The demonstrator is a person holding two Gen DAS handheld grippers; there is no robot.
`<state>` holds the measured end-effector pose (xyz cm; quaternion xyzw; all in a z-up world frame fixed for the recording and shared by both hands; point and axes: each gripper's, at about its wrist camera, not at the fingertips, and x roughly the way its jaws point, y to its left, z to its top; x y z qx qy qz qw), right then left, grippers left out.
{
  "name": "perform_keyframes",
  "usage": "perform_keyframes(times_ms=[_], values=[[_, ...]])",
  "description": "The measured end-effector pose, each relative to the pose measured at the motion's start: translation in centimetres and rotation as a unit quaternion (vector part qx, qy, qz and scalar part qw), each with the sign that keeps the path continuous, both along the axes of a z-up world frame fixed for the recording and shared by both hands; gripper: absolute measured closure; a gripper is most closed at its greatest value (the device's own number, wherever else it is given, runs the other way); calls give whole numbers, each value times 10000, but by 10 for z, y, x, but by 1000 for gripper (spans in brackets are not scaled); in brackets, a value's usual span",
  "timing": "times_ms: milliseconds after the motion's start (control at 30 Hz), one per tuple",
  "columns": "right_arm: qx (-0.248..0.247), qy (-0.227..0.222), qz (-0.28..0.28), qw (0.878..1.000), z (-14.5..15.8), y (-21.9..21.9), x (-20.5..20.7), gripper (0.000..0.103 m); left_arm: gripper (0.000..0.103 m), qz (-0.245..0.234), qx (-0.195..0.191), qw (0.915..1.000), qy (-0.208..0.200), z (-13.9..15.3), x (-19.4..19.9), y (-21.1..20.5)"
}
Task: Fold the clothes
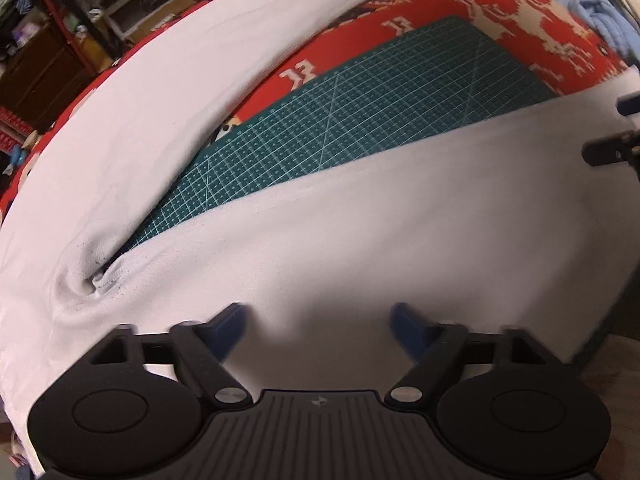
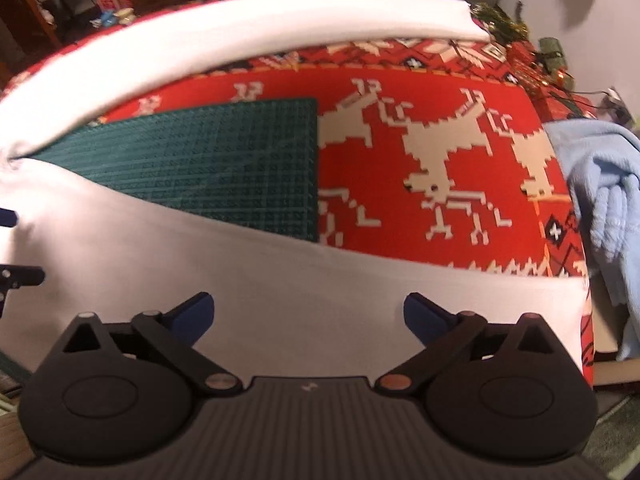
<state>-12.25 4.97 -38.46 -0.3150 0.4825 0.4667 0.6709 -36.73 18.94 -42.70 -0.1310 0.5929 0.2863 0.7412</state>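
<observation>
White trousers [image 1: 360,240] lie spread across the tabletop, one leg low in the frame, the other arcing along the top; both left tongs [image 1: 320,320] and right tongs [image 2: 308,312] gape wide, empty. Folding looks barely begun.

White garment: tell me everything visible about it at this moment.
The white garment is plain, soft, matte cloth with no print showing. It lies spread out in two long bands that join at a puckered, slightly soiled crotch-like point at the left and fork apart. Between them the green cutting mat and red patterned cloth show. The near band lies under both open hand-held grippers; neither holds it.
</observation>
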Motion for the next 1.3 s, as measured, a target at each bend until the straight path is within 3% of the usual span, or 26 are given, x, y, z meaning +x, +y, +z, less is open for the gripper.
perform_keyframes(times_ms=[33, 133, 267, 333, 633, 767, 833, 900, 1033, 1100, 1300], values=[[-46, -36, -36, 10000, -5, 0, -1, 1, 4, 118, 48, 9999, -44, -2, -2, 2], [-237, -99, -111, 9996, -20, 2, -2, 1, 0, 613, -275, 9976, -164, -6, -9, 14], [-157, 94, -432, 9989, -26, 1, 5, 0, 0, 1186, -647, 9906, -221, -10, -14, 27], [-150, 151, -736, 9971, -26, 0, 7, 0, 0, 1249, -678, 9897, -176, -11, -12, 29], [-381, 183, -905, 9950, -28, 5, 10, 0, 0, 1273, -809, 9885, 100, -14, -1, 37], [-640, 351, -641, 9953, -25, 7, 11, 0, 17, 1233, -780, 9887, 340, -3, 9, 32], [-700, 522, -454, 9951, -18, 5, 9, 1, 18, 1036, -617, 9924, 227, 7, 15, 21], [-642, 570, -284, 9959, -11, -3, 0, 1, 27, 838, -677, 9941, 90, 12, 22, 9], [-549, 528, 149, 9970, 0, -18, -28, 7, 63, 594, -1072, 9925, 32, -1, 33, -20], [-630, 614, 280, 9957, -5, -13, -42, 22, 66, 555, -960, 9938, 7, -4, 40, -28], [-536, 99, 237, 9982, -6, -24, -53, 35, 65, 468, -697, 9964, 70, -4, 47, -43]])
